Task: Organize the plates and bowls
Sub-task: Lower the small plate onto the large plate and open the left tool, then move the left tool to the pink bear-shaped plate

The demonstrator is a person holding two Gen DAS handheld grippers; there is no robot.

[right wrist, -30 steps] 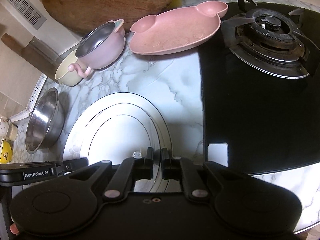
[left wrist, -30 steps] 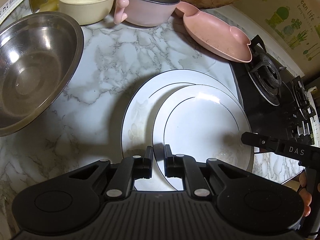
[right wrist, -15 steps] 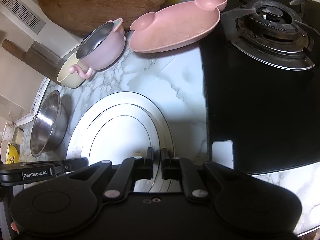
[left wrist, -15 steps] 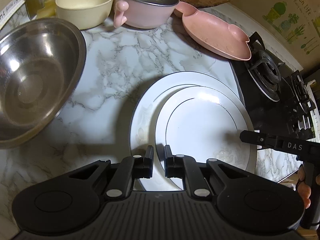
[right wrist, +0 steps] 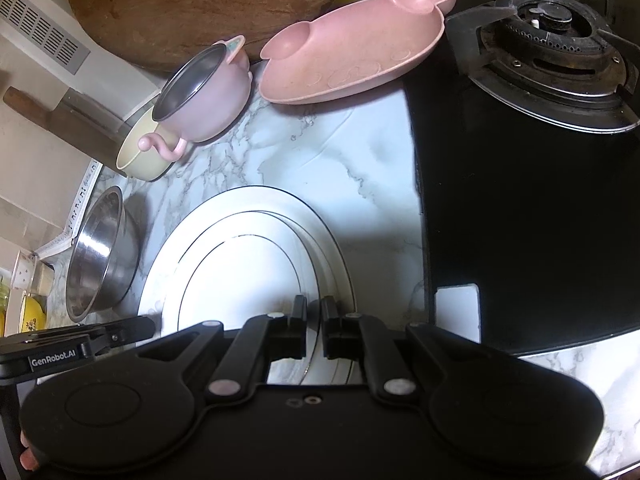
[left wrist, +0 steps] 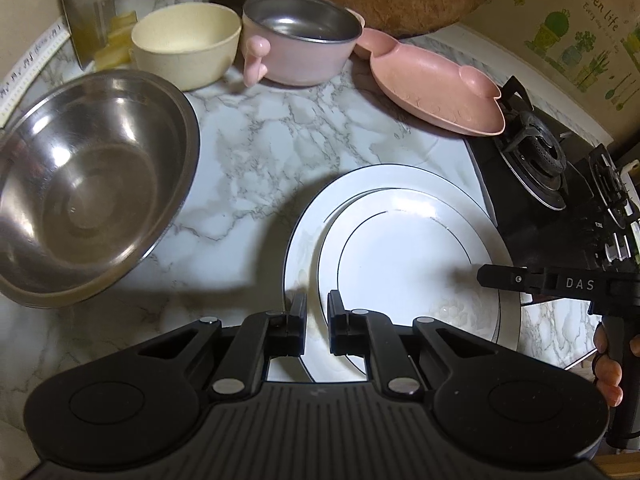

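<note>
A smaller white plate (left wrist: pixel 404 264) lies on a larger white plate (left wrist: pixel 360 184) on the marble counter; both also show in the right wrist view, the smaller plate (right wrist: pixel 240 276) on the larger plate (right wrist: pixel 256 200). My left gripper (left wrist: pixel 317 312) is nearly shut over the near left rims of the plates. My right gripper (right wrist: pixel 314 316) is nearly shut over their near right rims. I cannot tell whether either grips a rim. A steel bowl (left wrist: pixel 88 216), a cream bowl (left wrist: pixel 186 52), a pink steel-lined bowl (left wrist: pixel 300 52) and a pink divided plate (left wrist: pixel 436 92) stand around.
A black gas hob (right wrist: pixel 532 168) with a burner (right wrist: pixel 556 52) lies right of the plates. A round wooden board (right wrist: pixel 200 4) leans at the back wall. A knife handle (right wrist: pixel 32 108) and small containers (right wrist: pixel 28 296) sit at the far left.
Both grippers have drawn back and risen a little; the stacked plates stay in place. The fingers keep the same narrow gap.
</note>
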